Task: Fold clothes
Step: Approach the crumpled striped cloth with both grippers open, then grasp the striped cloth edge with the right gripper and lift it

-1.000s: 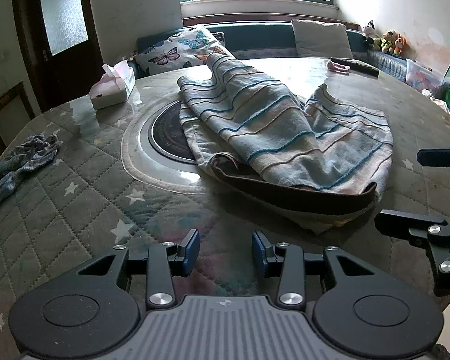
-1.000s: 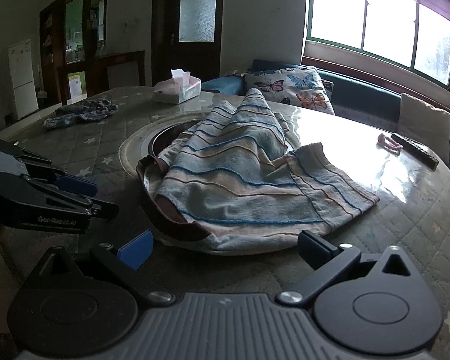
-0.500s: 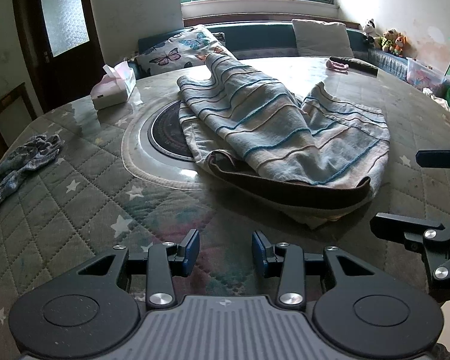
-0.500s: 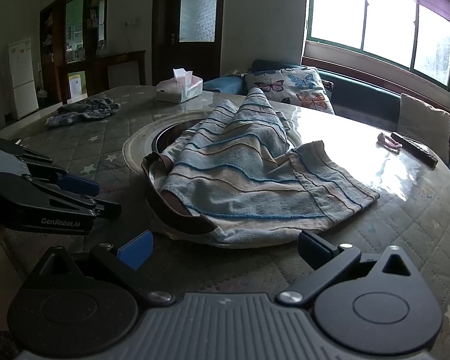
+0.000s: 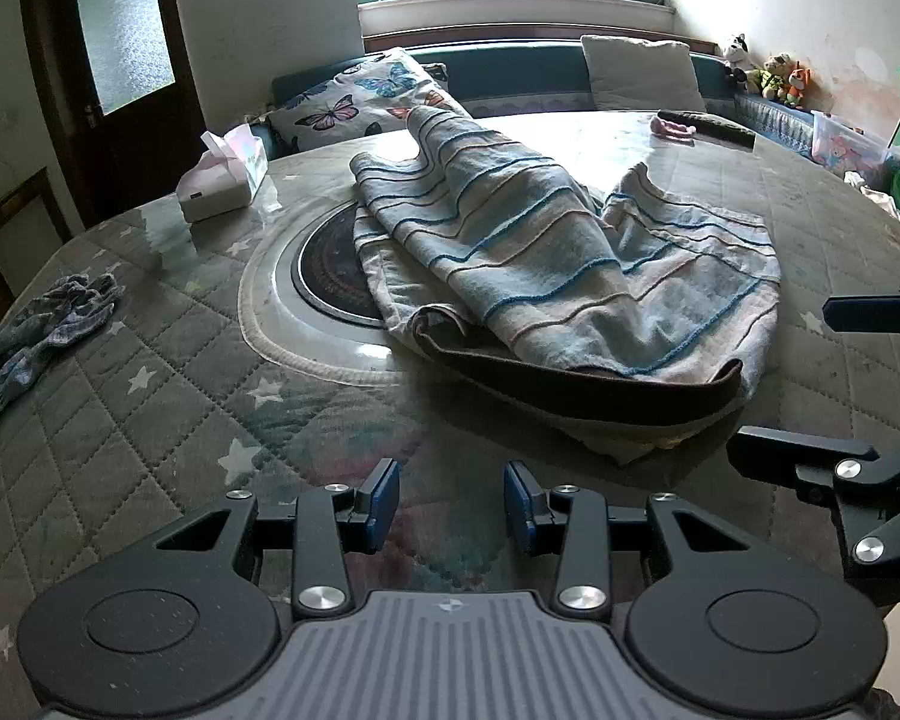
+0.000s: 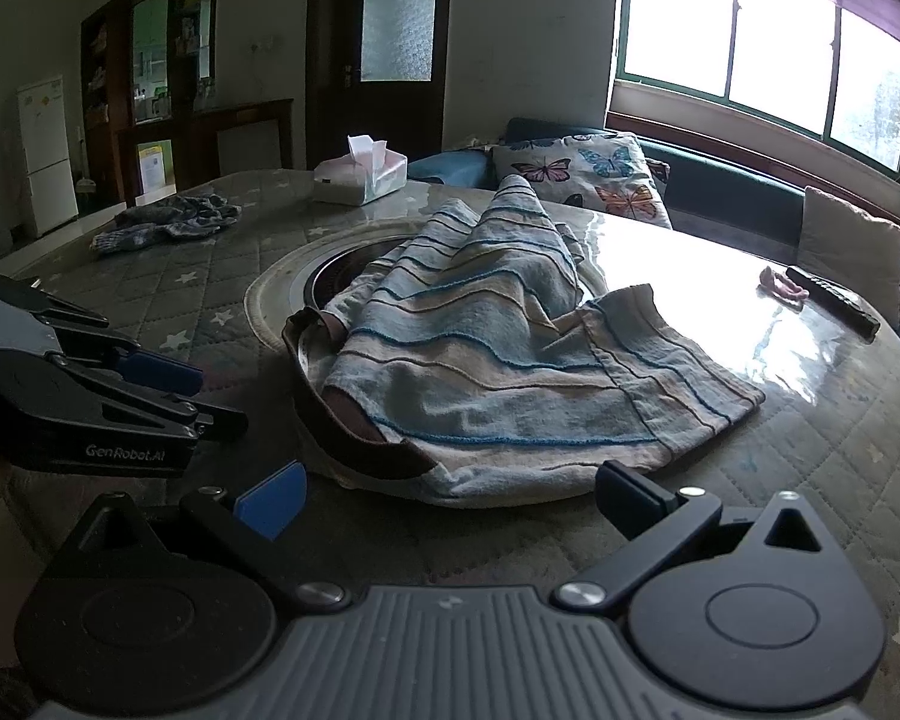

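A blue-and-beige striped garment (image 5: pixel 570 276) (image 6: pixel 498 360) with a brown waistband (image 5: pixel 600 396) lies crumpled over the round table's centre, partly covering the dark inset disc (image 5: pixel 330 276). My left gripper (image 5: pixel 451 501) stands open near the table's front edge, a short way short of the waistband, nothing between its blue pads. My right gripper (image 6: pixel 450 489) is wide open just before the garment's near hem. Each gripper shows at the edge of the other's view: the right gripper (image 5: pixel 840 384), the left gripper (image 6: pixel 180 384).
A tissue box (image 5: pixel 222 180) and a crumpled grey cloth (image 5: pixel 36 330) sit on the quilted table cover (image 5: pixel 120 420) to the left. A pink item (image 6: pixel 783 287) and a dark remote (image 6: pixel 834 300) lie far right. A bench with a butterfly cushion (image 6: pixel 588 180) runs behind.
Both grippers have drawn slightly back from the garment, which now sits a little farther off in both views. Their jaws have stayed open.
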Demonstrator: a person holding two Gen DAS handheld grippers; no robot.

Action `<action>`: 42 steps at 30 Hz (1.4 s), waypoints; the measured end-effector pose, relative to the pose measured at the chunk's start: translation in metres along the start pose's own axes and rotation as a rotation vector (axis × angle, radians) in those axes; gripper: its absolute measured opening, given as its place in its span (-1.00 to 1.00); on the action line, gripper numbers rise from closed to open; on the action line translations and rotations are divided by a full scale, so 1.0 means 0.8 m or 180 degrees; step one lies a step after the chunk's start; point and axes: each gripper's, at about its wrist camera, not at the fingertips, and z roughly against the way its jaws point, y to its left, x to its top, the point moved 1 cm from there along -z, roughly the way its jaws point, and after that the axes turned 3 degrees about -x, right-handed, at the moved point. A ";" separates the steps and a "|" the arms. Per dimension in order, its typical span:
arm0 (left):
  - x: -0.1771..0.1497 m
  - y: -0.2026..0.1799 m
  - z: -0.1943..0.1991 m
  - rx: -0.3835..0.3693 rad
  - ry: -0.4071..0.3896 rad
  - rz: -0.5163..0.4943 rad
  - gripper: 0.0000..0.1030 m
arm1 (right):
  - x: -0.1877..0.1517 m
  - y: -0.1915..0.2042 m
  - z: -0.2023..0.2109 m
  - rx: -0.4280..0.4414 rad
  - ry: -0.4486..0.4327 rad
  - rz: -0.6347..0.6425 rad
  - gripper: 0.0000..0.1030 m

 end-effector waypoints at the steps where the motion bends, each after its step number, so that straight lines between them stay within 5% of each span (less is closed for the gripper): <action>1: 0.001 0.000 0.000 -0.0002 0.0001 0.0001 -0.20 | 0.001 0.000 -0.001 0.0003 0.0003 0.0004 1.00; 22: 0.051 0.034 -0.022 0.0083 -0.0120 -0.0013 -0.20 | 0.052 -0.028 -0.041 0.0211 0.0061 -0.0127 0.98; 42: 0.135 0.101 -0.114 0.0100 -0.0101 0.0107 -0.27 | 0.164 -0.128 -0.192 0.0472 0.0303 -0.0715 0.45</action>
